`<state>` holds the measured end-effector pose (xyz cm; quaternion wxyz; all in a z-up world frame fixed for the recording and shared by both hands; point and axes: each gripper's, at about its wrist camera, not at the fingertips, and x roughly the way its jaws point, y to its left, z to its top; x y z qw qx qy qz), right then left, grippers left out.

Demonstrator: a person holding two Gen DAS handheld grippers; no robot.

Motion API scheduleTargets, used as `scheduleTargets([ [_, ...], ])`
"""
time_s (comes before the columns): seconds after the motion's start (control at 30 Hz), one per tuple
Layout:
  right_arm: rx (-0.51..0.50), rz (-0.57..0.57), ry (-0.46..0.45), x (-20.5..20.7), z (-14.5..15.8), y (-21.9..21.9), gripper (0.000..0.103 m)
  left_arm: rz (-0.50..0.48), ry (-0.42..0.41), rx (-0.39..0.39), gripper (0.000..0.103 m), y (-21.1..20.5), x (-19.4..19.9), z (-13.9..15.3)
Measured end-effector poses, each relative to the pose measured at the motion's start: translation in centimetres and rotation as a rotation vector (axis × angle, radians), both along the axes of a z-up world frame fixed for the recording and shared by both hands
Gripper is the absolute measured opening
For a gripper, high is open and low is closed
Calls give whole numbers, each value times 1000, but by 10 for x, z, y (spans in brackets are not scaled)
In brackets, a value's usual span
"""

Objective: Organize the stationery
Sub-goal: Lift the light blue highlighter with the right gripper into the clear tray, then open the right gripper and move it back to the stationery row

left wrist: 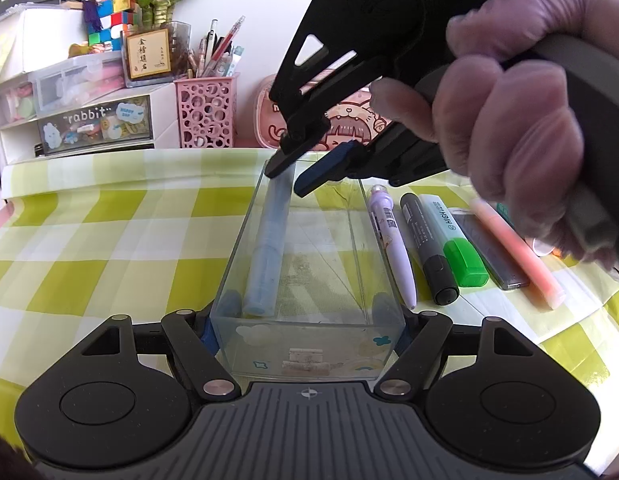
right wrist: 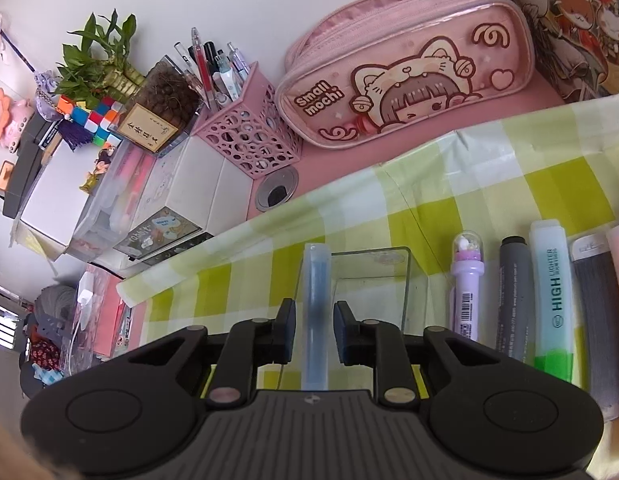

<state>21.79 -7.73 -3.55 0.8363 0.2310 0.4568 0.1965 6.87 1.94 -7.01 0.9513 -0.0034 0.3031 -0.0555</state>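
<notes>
A clear plastic box (left wrist: 383,322) stands on the checked cloth, held between the pads of my left gripper (left wrist: 307,326), which is shut on its sides. A blue pen (left wrist: 267,248) leans inside the box along its left wall, its top end at the far rim. My right gripper (left wrist: 295,174) hangs over the box's far end, jaws open, fingers either side of the pen's top. In the right wrist view the pen (right wrist: 315,312) stands between the open pads, touching neither, with the box (right wrist: 405,292) below and the right gripper (right wrist: 314,330) around it.
Right of the box lie a purple pen (left wrist: 391,248), a grey marker (left wrist: 429,248), a green highlighter (left wrist: 455,240), a grey case (left wrist: 485,252) and a pink highlighter (left wrist: 517,256). A pink pen holder (left wrist: 205,114), pencil case (right wrist: 405,68) and drawer unit (left wrist: 81,120) stand at the back.
</notes>
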Motion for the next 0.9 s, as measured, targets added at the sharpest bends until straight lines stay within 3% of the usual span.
scheduleTargets([
  [0.17, -31, 35, -18, -6, -1, 6, 17, 1, -1, -4, 74, 0, 0, 0],
  [0.23, -65, 47, 15, -9, -3, 10, 7, 2, -1, -7, 74, 1, 1, 0],
  [0.27, -74, 48, 25, -11, -4, 11, 7, 3, -1, -6, 74, 0, 1, 0],
  [0.47, -11, 41, 23, -10, -4, 5, 7, 16, -1, -4, 74, 0, 1, 0],
  [0.67, -13, 50, -37, -21, 18, -9, 11, 30, -1, -1, 74, -1, -1, 1],
  [0.9, -69, 9, -103, -35, 30, -39, 30, 43, -1, -3, 74, 0, -1, 1],
])
